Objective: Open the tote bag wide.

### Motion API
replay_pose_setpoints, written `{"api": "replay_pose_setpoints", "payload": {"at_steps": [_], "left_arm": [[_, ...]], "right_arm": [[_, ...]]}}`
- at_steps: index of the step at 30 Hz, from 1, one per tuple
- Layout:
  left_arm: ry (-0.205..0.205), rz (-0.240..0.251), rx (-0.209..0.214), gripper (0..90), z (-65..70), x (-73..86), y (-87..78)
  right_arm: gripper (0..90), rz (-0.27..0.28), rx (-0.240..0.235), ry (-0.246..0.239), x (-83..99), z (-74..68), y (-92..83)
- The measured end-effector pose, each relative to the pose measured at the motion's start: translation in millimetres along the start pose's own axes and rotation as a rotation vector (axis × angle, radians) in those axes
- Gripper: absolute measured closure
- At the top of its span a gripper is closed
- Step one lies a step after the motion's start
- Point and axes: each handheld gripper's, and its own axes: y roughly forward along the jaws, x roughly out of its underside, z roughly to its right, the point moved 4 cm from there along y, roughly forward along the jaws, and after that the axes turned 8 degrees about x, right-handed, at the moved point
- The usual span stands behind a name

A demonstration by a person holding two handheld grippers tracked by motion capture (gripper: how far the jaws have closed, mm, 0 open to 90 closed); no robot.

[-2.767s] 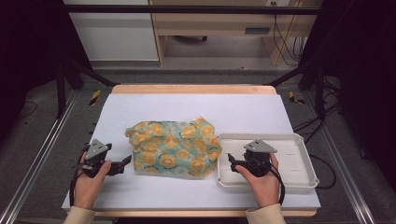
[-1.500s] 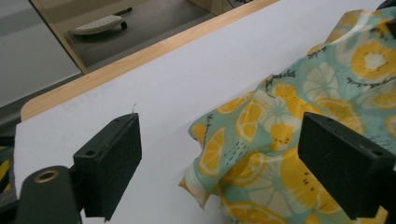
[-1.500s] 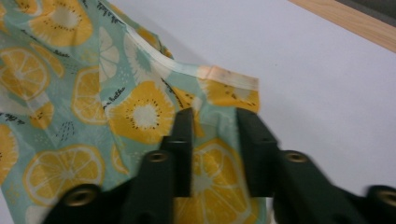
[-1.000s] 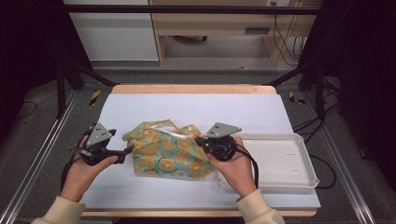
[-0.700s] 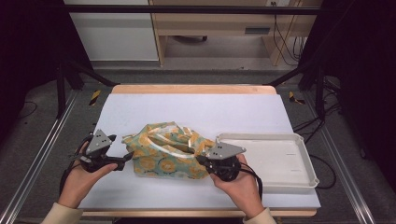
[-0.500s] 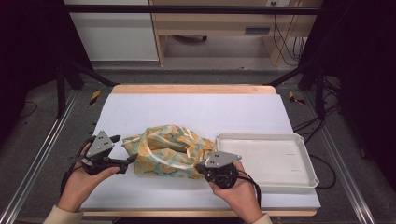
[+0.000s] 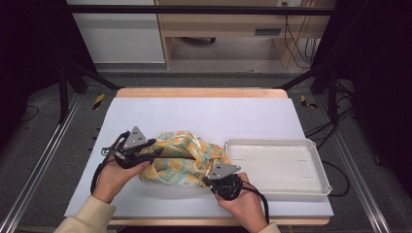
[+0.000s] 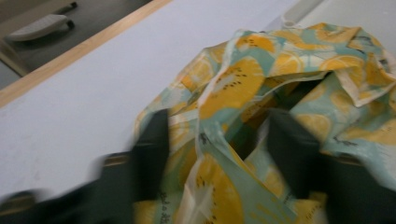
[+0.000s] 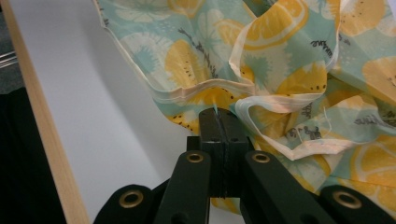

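Cloth (image 7: pixel 180 160) lay bunched mid-table, its long axis running from your left gripper (image 7: pixel 156 152) to your right gripper (image 7: pixel 208 180), tray (image 7: pixel 320 187) just beside. Right jaws were pinched on its near edge; left jaws, just closing, straddled a fold, not yet pressing.

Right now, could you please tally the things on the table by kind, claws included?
Fruit-print cloth: 1
White tray: 1
Claws: 2, the left claw and the right claw
Total: 4
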Motion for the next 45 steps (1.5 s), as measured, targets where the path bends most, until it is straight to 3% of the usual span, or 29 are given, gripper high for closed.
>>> {"api": "replay_pose_setpoints", "payload": {"at_steps": [1, 3, 4, 6, 9, 11, 12, 13, 14, 17, 19, 20, 25, 29, 32, 34, 35, 37, 38, 39, 41, 45], "left_arm": [[-0.014, 0.011, 0.014, 74.2, 2.3, 1.6, -0.7], [-0.026, 0.042, 0.04, 81.8, 11.6, 13.5, -9.9], [-0.011, 0.055, 0.051, 84.0, 17.0, 18.4, -15.2], [0.007, 0.061, 0.069, 85.5, 23.1, 24.2, -20.1], [0.072, 0.004, 0.077, 87.8, 36.7, 53.4, -21.0], [0.069, 0.007, 0.077, 88.2, 36.4, 58.8, -18.6], [0.043, 0.02, 0.086, 88.7, 34.5, 66.1, -14.6], [0.043, 0.02, 0.086, 88.8, 34.5, 66.1, -14.6], [0.033, 0.018, 0.09, 88.8, 32.2, 69.7, -11.6], [0.036, 0.012, 0.083, 88.9, 30.0, 72.4, -10.6], [0.036, 0.018, 0.08, 89.0, 29.6, 73.1, -10.7], [0.037, 0.016, 0.079, 89.1, 29.3, 74.9, -10.7], [0.037, 0.014, 0.079, 89.1, 30.1, 78.4, -9.6], [0.034, 0.025, 0.084, 89.1, 30.9, 78.5, -9.3], [0.031, 0.027, 0.087, 89.1, 31.3, 79.2, -9.1], [0.03, 0.031, 0.089, 89.0, 31.5, 80.2, -9.7], [0.026, 0.034, 0.09, 89.0, 31.2, 81.6, -10.0], [0.024, 0.037, 0.083, 89.0, 30.2, 82.9, -10.6], [0.024, 0.037, 0.083, 89.0, 30.2, 82.9, -10.6], [0.018, 0.046, 0.081, 89.0, 29.2, 83.7, -11.0], [0.015, 0.048, 0.078, 88.8, 28.0, 84.4, -11.1], [0.004, 0.059, 0.057, 88.6, 25.1, 85.6, -10.9]], "right_arm": [[90.0, 0.002, 0.001, 0.007, -0.2, 0.9, 0.7], [90.0, 0.0, 0.006, 0.011, -0.5, 3.0, 2.5], [90.0, -0.003, 0.01, 0.014, -0.3, 4.3, 3.7], [90.0, -0.013, 0.022, 0.022, 0.2, 6.4, 6.3], [90.0, -0.018, 0.035, 0.032, -0.5, 9.8, 9.8], [88.9, -0.016, 0.037, 0.041, -1.9, 9.7, 10.1], [81.0, 0.006, 0.033, 0.04, -5.8, 9.7, 6.2], [81.0, 0.006, 0.033, 0.04, -5.8, 9.7, 6.2], [70.7, 0.02, 0.033, 0.037, -9.4, 9.6, -1.3], [53.5, 0.033, 0.026, 0.04, -14.5, 11.5, -12.9], [48.8, 0.039, 0.024, 0.039, -17.0, 12.3, -16.4], [40.9, 0.049, 0.009, 0.038, -22.7, 14.2, -23.1], [26.0, 0.078, 0.016, 0.038, -38.5, 19.4, -33.0], [23.9, 0.07, 0.023, 0.041, -53.9, 24.3, -25.9], [23.9, 0.067, 0.017, 0.057, -64.0, 26.9, -14.9], [26.0, 0.032, 0.002, 0.072, -76.0, 29.3, 7.5], [31.2, 0.015, -0.004, 0.08, -78.4, 29.8, 14.9], [50.1, -0.015, -0.024, 0.083, -80.1, 29.8, 25.1], [50.1, -0.015, -0.024, 0.083, -80.1, 29.8, 25.1], [71.4, -0.028, -0.032, 0.064, -79.1, 28.5, 27.6], [81.2, -0.016, -0.035, 0.037, -77.3, 25.3, 22.0], [86.1, 0.048, -0.049, 0.002, -71.5, 19.5, 2.4]]}}
